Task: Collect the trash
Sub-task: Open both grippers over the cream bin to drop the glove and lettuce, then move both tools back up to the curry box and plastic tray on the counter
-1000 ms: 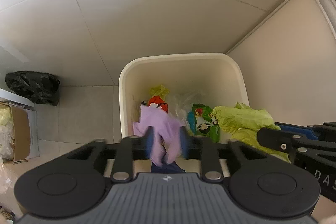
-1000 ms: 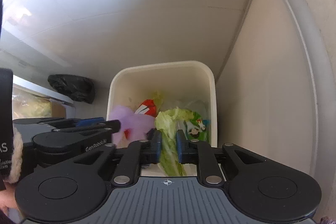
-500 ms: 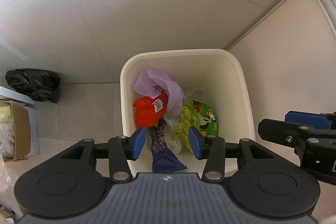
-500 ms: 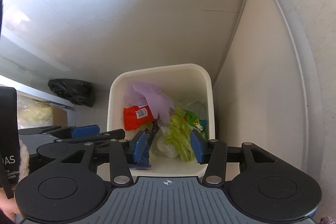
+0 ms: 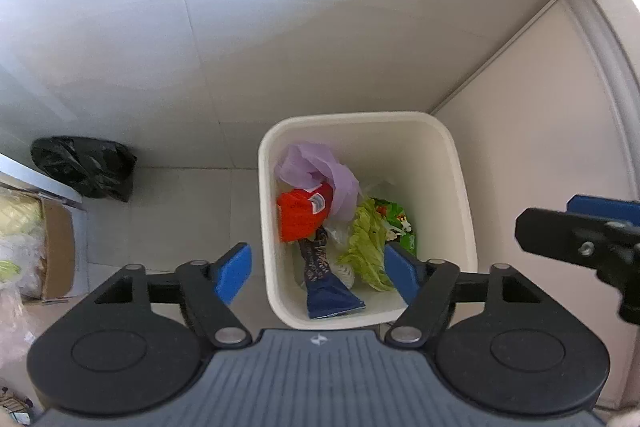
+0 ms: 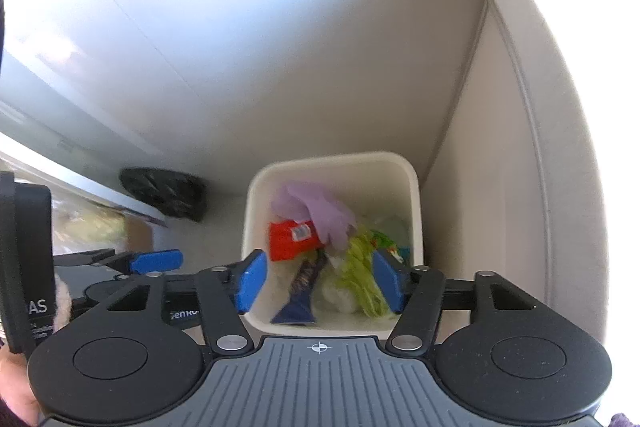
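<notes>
My left gripper (image 5: 318, 273) & right gripper (image 6: 318, 281), jaws opening, nothing held, above cream square plastic bin (image 5: 460, 187) w/ trash, frame centre.

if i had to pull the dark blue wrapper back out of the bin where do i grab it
Grip the dark blue wrapper at its narrow twisted neck, coming straight down from above. Its flared end lies against the bin wall, and the neck stands clear between the red packet and lettuce.
</notes>
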Action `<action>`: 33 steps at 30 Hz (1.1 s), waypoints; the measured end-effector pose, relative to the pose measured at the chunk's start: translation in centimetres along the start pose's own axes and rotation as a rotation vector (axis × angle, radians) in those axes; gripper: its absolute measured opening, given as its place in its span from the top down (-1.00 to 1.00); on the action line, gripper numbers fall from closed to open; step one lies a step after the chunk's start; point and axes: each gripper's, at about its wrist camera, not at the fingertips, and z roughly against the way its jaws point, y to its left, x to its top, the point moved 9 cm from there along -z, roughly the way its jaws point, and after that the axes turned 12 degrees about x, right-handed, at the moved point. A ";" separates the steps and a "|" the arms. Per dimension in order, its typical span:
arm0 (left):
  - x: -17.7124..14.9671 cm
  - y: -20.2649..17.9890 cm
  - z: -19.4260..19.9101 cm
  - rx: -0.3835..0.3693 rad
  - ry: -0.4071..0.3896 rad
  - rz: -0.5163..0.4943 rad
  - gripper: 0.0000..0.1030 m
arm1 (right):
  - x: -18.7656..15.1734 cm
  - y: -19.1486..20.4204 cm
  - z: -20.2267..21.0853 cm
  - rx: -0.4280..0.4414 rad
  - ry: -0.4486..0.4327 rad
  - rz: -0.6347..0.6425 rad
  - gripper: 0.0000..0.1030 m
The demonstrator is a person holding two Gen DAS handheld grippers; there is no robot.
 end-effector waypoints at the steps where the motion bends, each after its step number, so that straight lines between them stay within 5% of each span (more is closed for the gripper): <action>1: 0.0 0.2 0.6 0.002 -0.009 -0.005 -0.50 | 0.1 0.3 0.6 0.001 -0.011 0.005 -0.30; 7: 0.0 1.0 3.9 0.010 -0.061 -0.031 -0.84 | 0.5 2.0 4.6 0.007 -0.083 0.037 -0.44; 19: -0.5 -1.1 9.0 -0.022 -0.147 -0.128 -0.98 | -1.1 2.0 12.7 -0.069 -0.246 0.057 -0.64; 33: -0.7 -9.1 14.7 -0.115 -0.259 -0.277 -0.99 | -5.0 -6.1 22.9 -0.236 -0.452 -0.058 -0.70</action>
